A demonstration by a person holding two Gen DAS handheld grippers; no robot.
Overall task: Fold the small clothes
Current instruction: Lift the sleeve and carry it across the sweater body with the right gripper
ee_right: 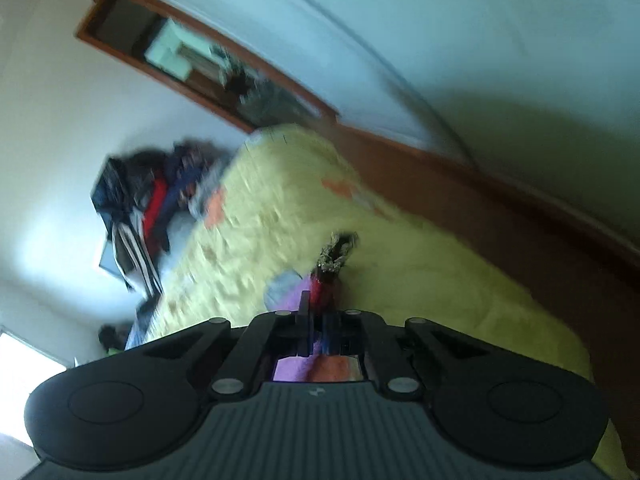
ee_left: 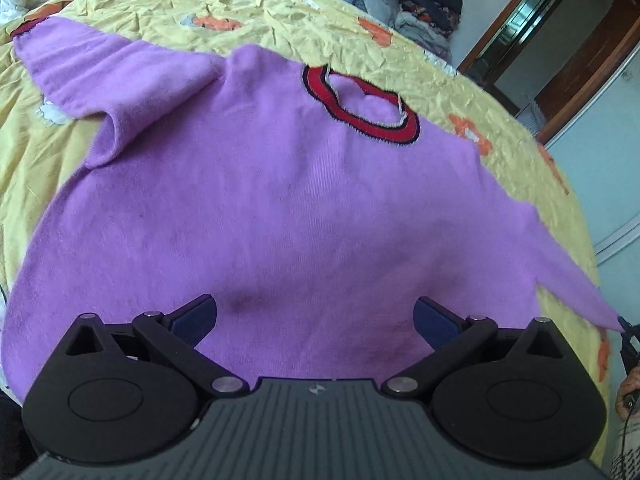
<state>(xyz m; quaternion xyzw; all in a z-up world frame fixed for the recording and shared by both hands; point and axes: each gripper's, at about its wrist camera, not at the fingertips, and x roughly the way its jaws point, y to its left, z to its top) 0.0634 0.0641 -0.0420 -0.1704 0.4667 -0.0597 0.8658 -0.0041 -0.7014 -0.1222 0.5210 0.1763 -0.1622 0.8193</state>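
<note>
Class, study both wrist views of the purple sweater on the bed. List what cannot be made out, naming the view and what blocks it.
- Purple sweater hem: left wrist view, hidden behind the open left gripper.
- Right sleeve cuff: left wrist view, tiny at the frame's edge.
- Cuff in the right gripper: right wrist view, motion blur; the shut fingers cover most of it.
- Clothes pile: right wrist view, too blurred to identify items.

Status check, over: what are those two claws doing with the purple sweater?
Left gripper open, over sweater body. Right gripper shut on right sleeve cuff. Sweater flat on bedspread. Nothing in the way.
</note>
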